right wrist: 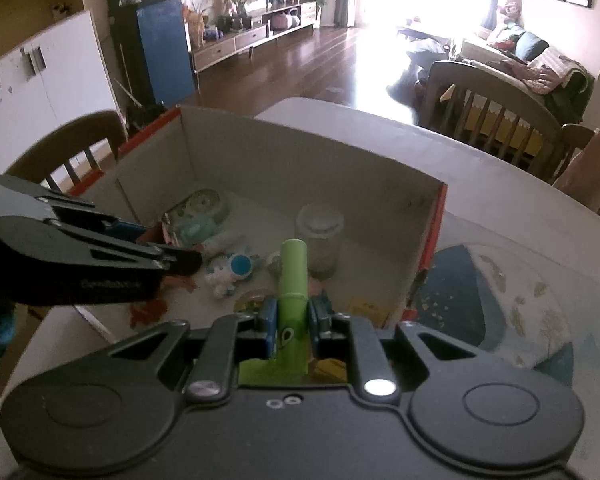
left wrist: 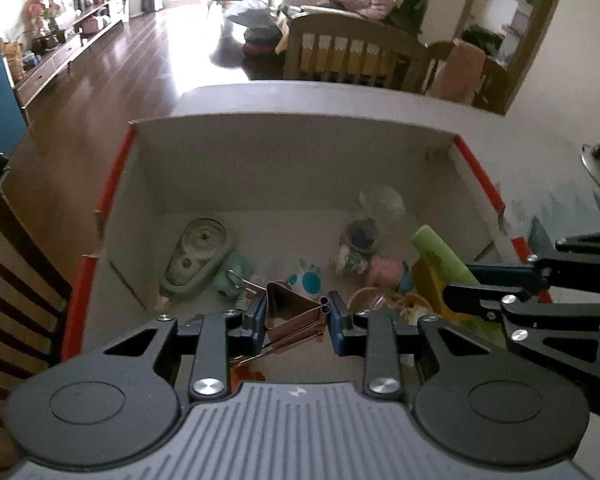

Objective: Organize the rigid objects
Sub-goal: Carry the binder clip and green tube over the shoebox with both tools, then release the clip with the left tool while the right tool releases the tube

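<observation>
Over an open cardboard box (left wrist: 292,168) at the near edge of a white tabletop (right wrist: 500,200), 2 handheld tongs hang loaded, each angled down into it. The left tongs (left wrist: 298,312) are nearly closed, clamped on a rose-gold binder clip (left wrist: 290,312) pinched across its triangular body, wire handles trailing back toward the camera. The right tongs (right wrist: 292,316) are fully closed on a lime-green tube (right wrist: 293,280), gripped low near its crimped end so the capped end juts forward over the box floor.

Already on that floor: a pale green tape dispenser (left wrist: 198,254) by the left wall, a glass jar (right wrist: 319,240) toward the far right corner, a small white-and-blue toy (right wrist: 232,270) and other bits in the middle.

The risks look plain. The 2 tools sit close, so a hurried release could knock them together; the tube, held at 1 end, may pivot and strike the jar; the smooth clip could slip sideways and drop onto the clutter instead of a bare patch.
</observation>
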